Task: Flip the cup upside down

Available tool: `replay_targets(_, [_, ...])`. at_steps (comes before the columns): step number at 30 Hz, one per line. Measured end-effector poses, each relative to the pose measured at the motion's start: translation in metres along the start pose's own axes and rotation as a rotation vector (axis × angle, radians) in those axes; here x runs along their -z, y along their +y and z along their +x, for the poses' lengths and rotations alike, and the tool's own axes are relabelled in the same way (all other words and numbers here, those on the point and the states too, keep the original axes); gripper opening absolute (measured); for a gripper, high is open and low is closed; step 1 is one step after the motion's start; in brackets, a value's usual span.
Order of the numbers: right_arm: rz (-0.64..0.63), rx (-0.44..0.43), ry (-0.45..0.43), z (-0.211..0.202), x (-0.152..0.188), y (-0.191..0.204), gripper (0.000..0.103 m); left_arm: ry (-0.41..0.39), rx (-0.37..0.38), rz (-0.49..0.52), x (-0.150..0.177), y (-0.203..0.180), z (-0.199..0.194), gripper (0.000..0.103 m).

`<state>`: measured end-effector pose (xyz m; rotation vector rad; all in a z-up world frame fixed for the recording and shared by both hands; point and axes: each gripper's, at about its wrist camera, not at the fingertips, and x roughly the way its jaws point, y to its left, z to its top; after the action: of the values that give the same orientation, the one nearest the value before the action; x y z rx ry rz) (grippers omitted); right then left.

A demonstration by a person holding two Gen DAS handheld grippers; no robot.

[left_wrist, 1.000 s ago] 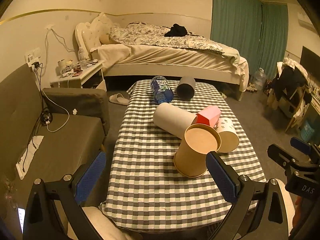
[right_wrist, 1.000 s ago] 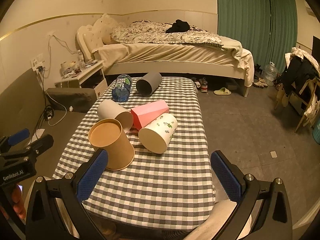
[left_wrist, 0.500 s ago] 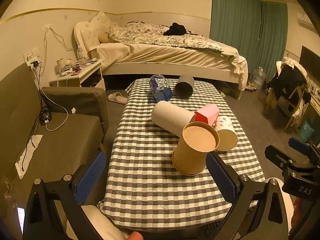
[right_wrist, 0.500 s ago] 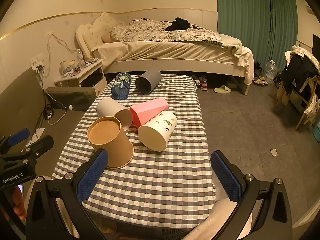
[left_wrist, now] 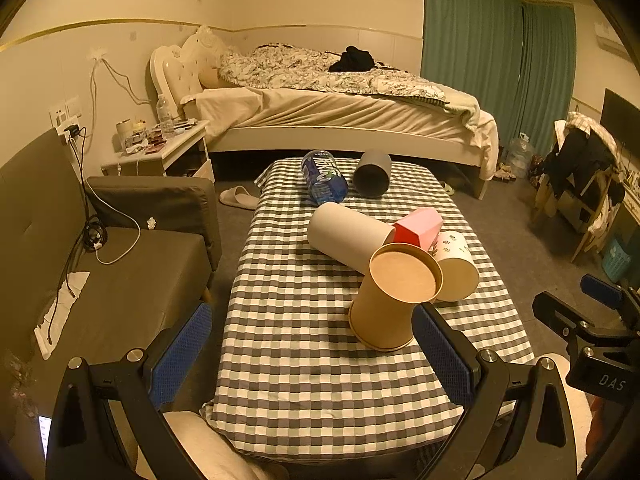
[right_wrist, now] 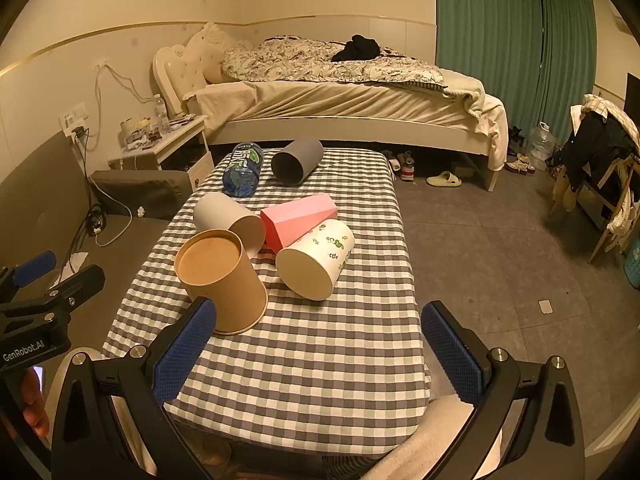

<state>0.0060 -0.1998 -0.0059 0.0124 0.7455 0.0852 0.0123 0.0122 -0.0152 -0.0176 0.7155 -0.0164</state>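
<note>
Looking along the left hand-held gripper (left_wrist: 310, 346), the left wrist view shows its blue-padded fingers (left_wrist: 182, 350) spread wide with nothing between them, above the near end of the checkered bench (left_wrist: 296, 380). The brown paper cup (left_wrist: 390, 300) stands upside down on the cloth, flat base up, just beyond the right finger. Behind it lie a grey cup (left_wrist: 346, 236), a pink box (left_wrist: 418, 228) and a white leaf-printed cup (left_wrist: 456, 270), all on their sides. At the far end lie a blue bottle (left_wrist: 324, 178) and a dark grey cup (left_wrist: 372, 178).

From the right wrist view, the right hand-held gripper (right_wrist: 318, 346) is likewise wide open and empty. The brown paper cup (right_wrist: 220, 280) sits mouth-down near its left finger (right_wrist: 186, 350); whether they touch cannot be told. The left hand-held gripper shows at the left edge, off the bench (right_wrist: 320, 360)
</note>
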Motion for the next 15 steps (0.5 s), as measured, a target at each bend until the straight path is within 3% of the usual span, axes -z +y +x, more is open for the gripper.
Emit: replay_targets(15, [-0.008, 0.002, 0.006, -0.0002, 0.0019, 0.0010, 0.103, 0.004, -0.001, 0.008, -0.0006, 0.0053, -0.0016, 0.103])
